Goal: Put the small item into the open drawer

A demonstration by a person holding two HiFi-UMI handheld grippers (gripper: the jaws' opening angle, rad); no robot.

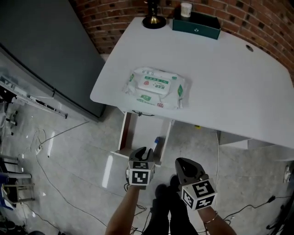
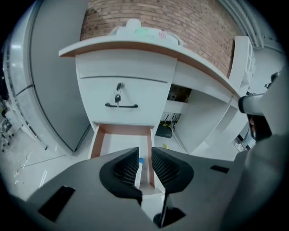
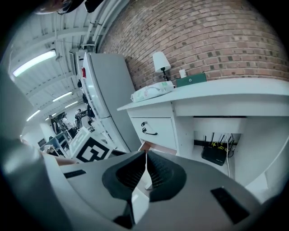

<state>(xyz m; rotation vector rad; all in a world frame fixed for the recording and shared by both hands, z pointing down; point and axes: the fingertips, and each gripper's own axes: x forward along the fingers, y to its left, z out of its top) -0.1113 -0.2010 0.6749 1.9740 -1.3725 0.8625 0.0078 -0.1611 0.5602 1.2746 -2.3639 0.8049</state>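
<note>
A small white tube with a blue cap (image 1: 156,141) lies along the right side of the open drawer (image 1: 123,132) under the white desk (image 1: 220,78). In the left gripper view the same tube (image 2: 140,165) shows down in the drawer (image 2: 118,140), through the gap between the jaws. My left gripper (image 1: 145,150) hovers over the drawer's front edge, open, with nothing pressed between its pads (image 2: 145,151). My right gripper (image 1: 180,162) hangs to the right of the drawer and nearer to me. Its jaws meet at the tips (image 3: 146,156), shut and empty.
A pack of wet wipes (image 1: 156,87) lies on the desk near its front edge. A green box (image 1: 196,25), a cup (image 1: 186,9) and a lamp base (image 1: 154,20) stand at the back. A closed drawer's handle (image 2: 121,105) sits above the open one. A grey fridge (image 1: 41,55) stands left.
</note>
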